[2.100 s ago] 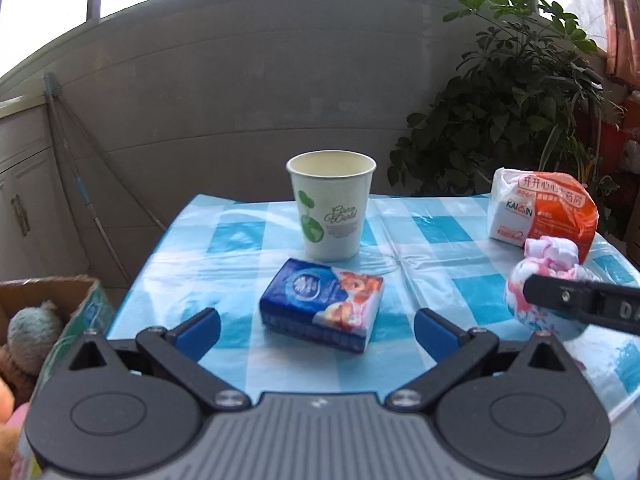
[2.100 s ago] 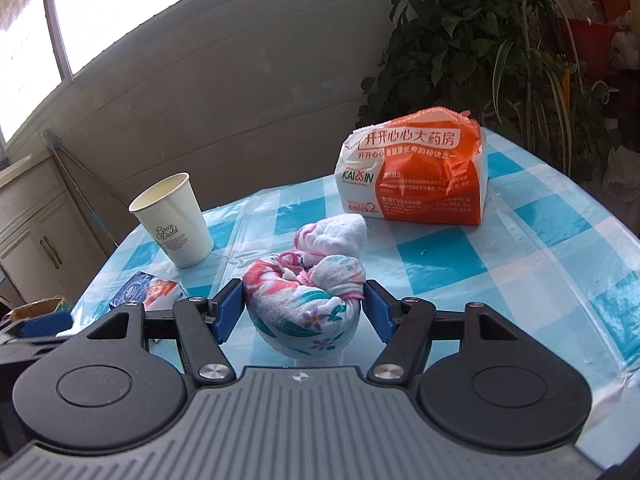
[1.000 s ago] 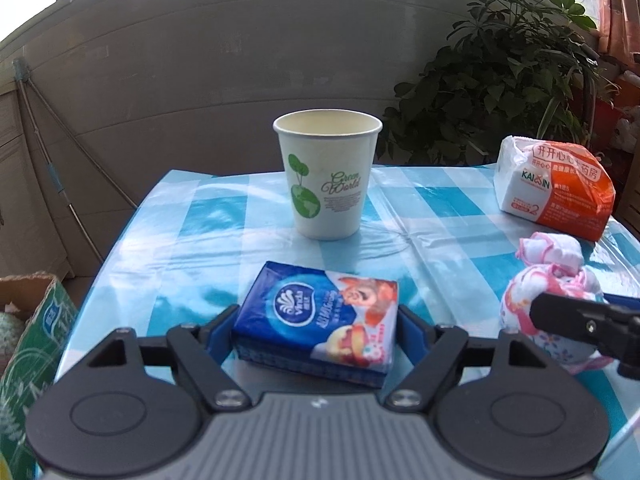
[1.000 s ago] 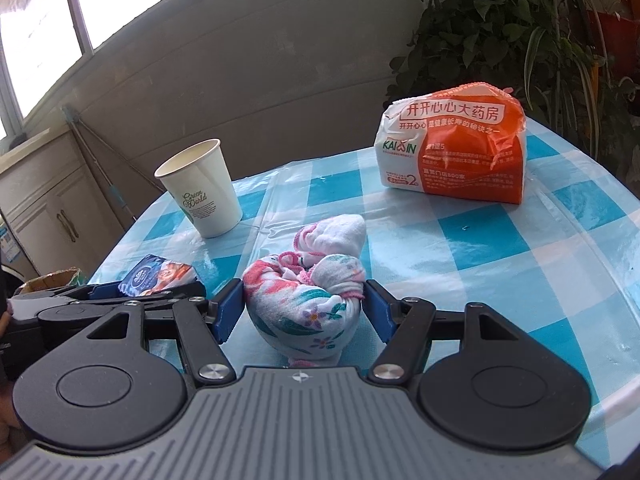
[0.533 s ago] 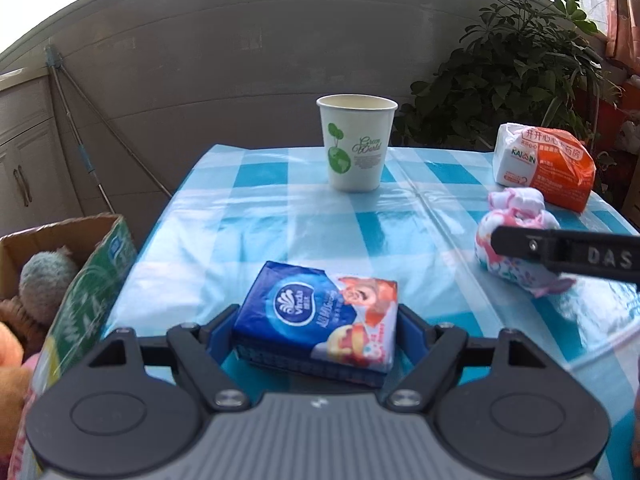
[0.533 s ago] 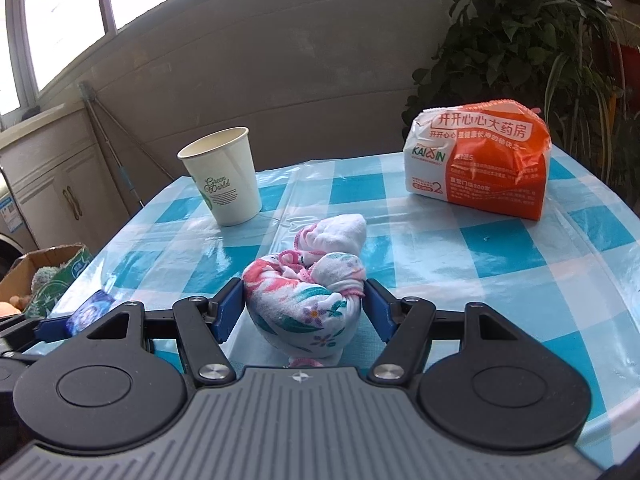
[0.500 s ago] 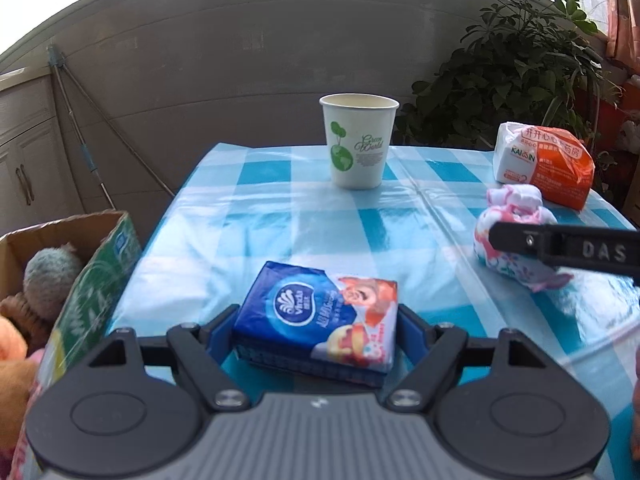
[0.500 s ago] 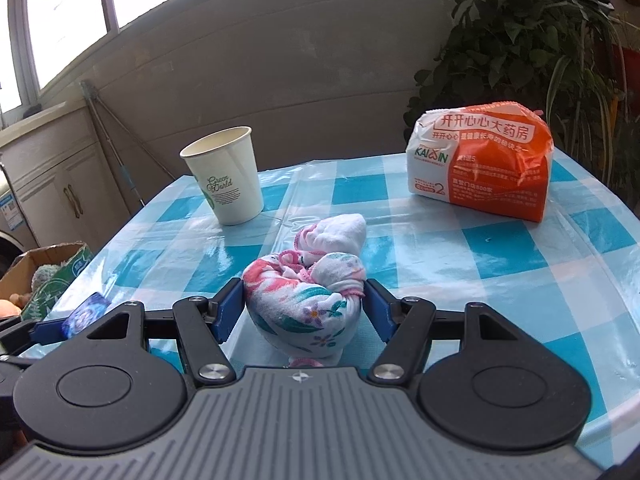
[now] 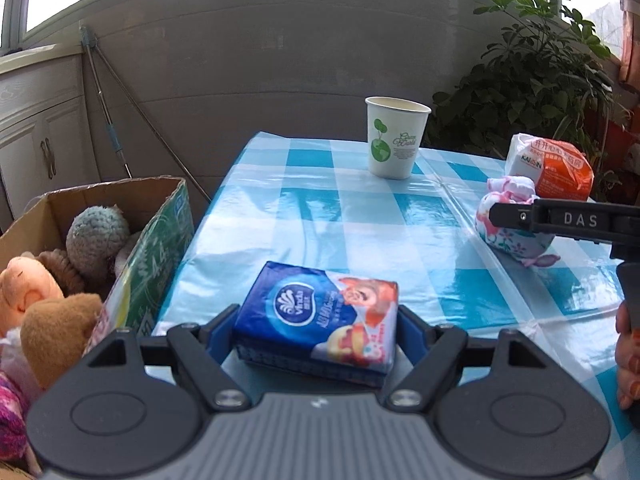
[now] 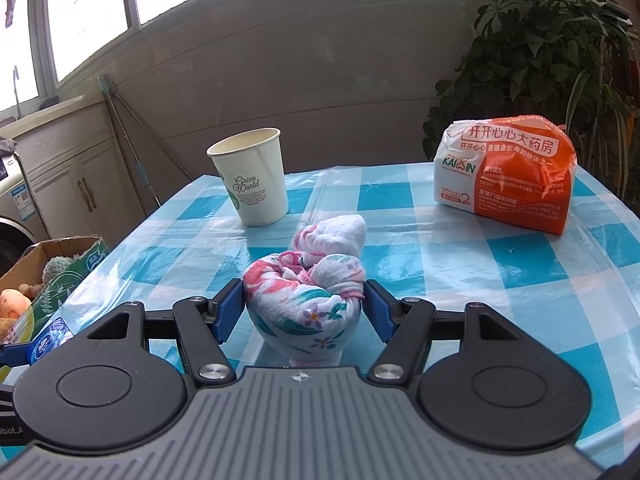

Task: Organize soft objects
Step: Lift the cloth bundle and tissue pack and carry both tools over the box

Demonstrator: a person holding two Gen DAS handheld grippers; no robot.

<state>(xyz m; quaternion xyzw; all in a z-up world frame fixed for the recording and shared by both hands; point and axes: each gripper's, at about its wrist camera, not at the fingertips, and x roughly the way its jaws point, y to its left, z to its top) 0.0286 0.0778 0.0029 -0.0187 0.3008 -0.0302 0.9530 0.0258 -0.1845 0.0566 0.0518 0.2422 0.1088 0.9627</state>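
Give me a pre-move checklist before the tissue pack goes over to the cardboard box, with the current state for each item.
1. Left gripper shut on the tissue pack, a pad on each side: ok.
2. Tissue pack lifted clear of the table: cannot tell.
3. Cardboard box open on top, beside the table's left edge: ok.
4. Room in the box: cannot tell; stuffed toys fill the part in view.
5. Right gripper shut on the cloth bundle, away from the box side: ok.
6. Paper cup upright and far from the path to the box: ok.
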